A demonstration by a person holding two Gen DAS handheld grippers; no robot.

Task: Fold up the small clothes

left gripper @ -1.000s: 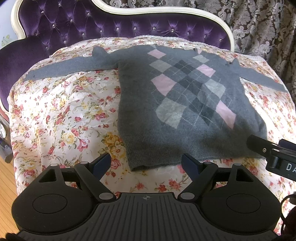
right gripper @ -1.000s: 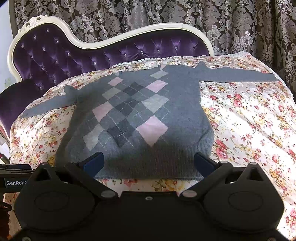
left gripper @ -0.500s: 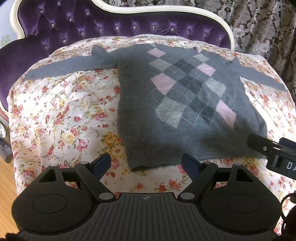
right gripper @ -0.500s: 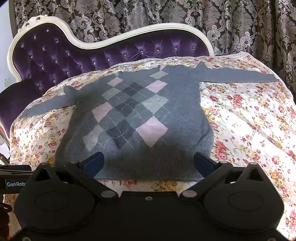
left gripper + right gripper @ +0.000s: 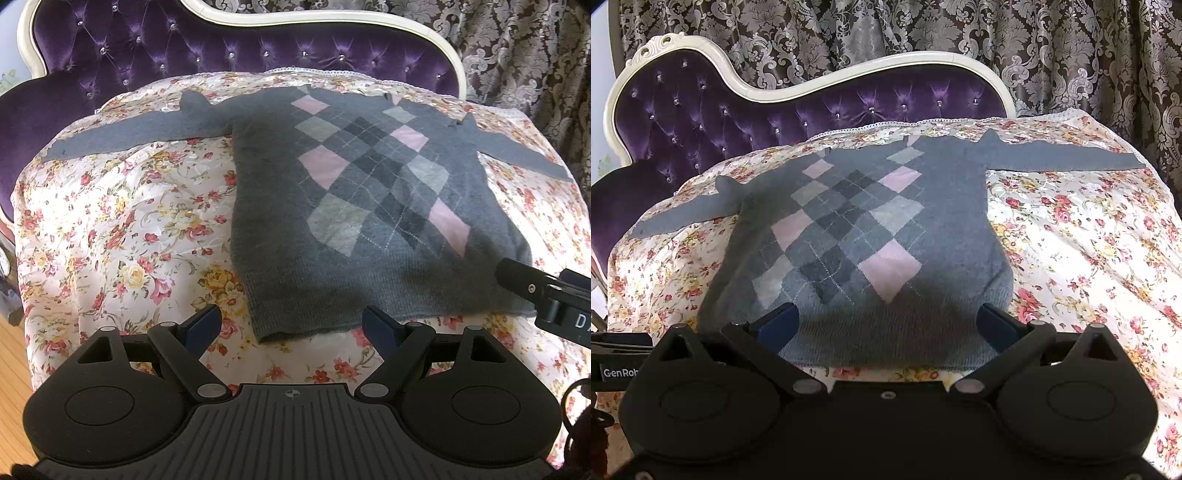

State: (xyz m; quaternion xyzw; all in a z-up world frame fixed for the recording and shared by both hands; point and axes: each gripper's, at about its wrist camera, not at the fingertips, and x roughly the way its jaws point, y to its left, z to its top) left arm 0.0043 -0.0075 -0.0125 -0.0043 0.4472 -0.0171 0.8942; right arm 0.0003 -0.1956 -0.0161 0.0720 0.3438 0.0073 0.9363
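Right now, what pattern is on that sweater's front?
Pink-and-grey argyle diamonds on the grey knit sweater; clearest in the right wrist view.

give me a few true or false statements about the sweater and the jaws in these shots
1. The sweater lies flat with both sleeves spread out to the sides. True.
2. The left gripper is clamped on the sweater's hem. False: its jaws stand open, holding nothing.
3. The sweater rests on a floral cloth. True.
4. The sweater is already folded in half. False: it is fully spread, argyle front up.
5. The right gripper has its jaws open above the hem. True.
6. The sofa back is green. False: it is purple, tufted.
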